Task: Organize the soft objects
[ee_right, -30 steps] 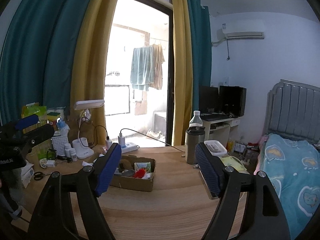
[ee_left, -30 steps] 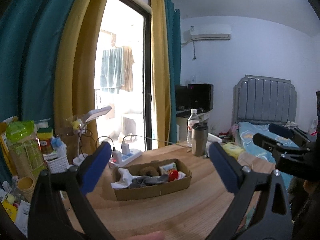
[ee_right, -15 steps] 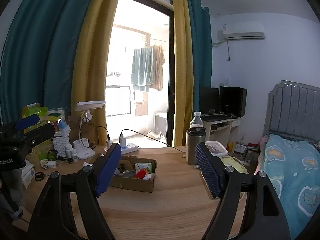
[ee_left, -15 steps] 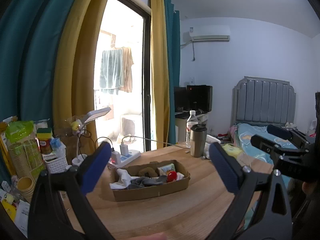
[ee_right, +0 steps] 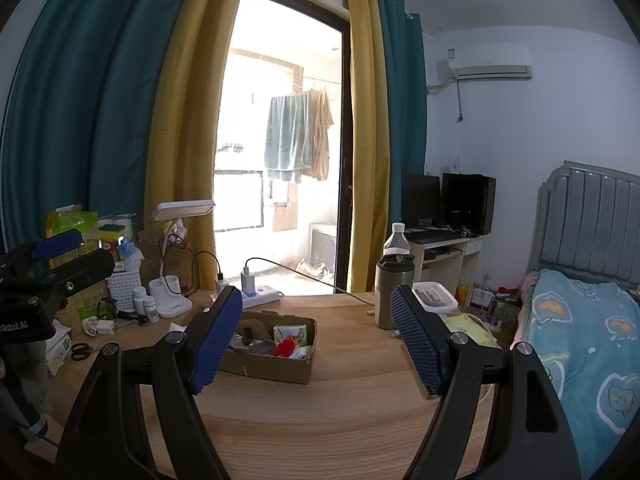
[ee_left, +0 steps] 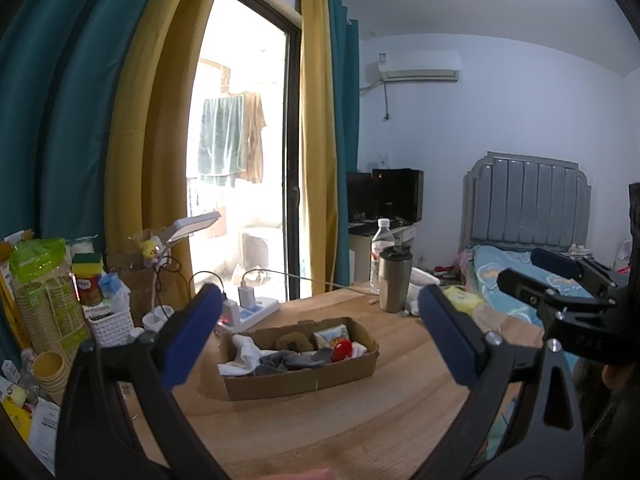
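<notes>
A shallow cardboard box sits on the wooden table. It holds a white cloth, grey socks, a brown plush, a tissue pack and a red soft toy. The box also shows in the right wrist view. My left gripper is open and empty, held above the table short of the box. My right gripper is open and empty, further back and to the right of the box.
A steel tumbler and a water bottle stand behind the box. A power strip, desk lamp and clutter crowd the left side. A bed is on the right.
Both grippers have shifted slightly; the box sits a little lower in each view. The jaws stay open. Nothing in the box has moved.
</notes>
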Demonstrator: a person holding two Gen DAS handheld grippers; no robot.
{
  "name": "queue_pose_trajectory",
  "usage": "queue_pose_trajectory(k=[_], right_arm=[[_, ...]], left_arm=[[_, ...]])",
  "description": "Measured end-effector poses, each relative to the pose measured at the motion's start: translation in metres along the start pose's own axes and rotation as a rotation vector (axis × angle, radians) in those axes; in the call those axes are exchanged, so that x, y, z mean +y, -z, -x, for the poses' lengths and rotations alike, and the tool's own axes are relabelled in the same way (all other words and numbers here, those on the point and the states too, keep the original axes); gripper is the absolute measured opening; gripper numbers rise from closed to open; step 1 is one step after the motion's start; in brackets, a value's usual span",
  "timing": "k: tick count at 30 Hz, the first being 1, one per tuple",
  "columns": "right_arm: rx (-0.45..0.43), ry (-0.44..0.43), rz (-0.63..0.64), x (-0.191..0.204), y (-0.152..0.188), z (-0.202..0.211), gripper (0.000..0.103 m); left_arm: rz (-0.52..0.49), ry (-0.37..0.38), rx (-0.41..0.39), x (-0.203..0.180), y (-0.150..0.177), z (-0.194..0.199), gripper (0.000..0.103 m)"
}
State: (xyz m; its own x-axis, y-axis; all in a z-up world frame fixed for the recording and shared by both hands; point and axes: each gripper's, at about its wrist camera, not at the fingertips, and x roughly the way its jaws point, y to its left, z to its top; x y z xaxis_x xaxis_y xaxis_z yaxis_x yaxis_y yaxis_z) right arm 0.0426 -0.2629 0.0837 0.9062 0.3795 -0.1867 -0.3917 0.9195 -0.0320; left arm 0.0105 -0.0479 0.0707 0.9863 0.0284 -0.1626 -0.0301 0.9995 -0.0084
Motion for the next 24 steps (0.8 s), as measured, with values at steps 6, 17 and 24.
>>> queue_pose_trajectory(k=[6,17,24], right_arm=[[-0.002,0.001,-0.002,0.0005,0.0005,-0.0002,0.080],[-0.001,0.000,0.000,0.0029,0.0007,-0.0008,0.080],[0.000,-0.001,0.000,0.0028,0.0005,-0.0005,0.080]], left_arm=[[0.000,0.000,0.000,0.0001,0.0000,-0.0001,0.099],[-0.005,0.002,0.002,-0.0004,0.0012,-0.0007,0.099],[-0.005,0.003,0.005,-0.0010,0.0022,-0.0007,0.100]])
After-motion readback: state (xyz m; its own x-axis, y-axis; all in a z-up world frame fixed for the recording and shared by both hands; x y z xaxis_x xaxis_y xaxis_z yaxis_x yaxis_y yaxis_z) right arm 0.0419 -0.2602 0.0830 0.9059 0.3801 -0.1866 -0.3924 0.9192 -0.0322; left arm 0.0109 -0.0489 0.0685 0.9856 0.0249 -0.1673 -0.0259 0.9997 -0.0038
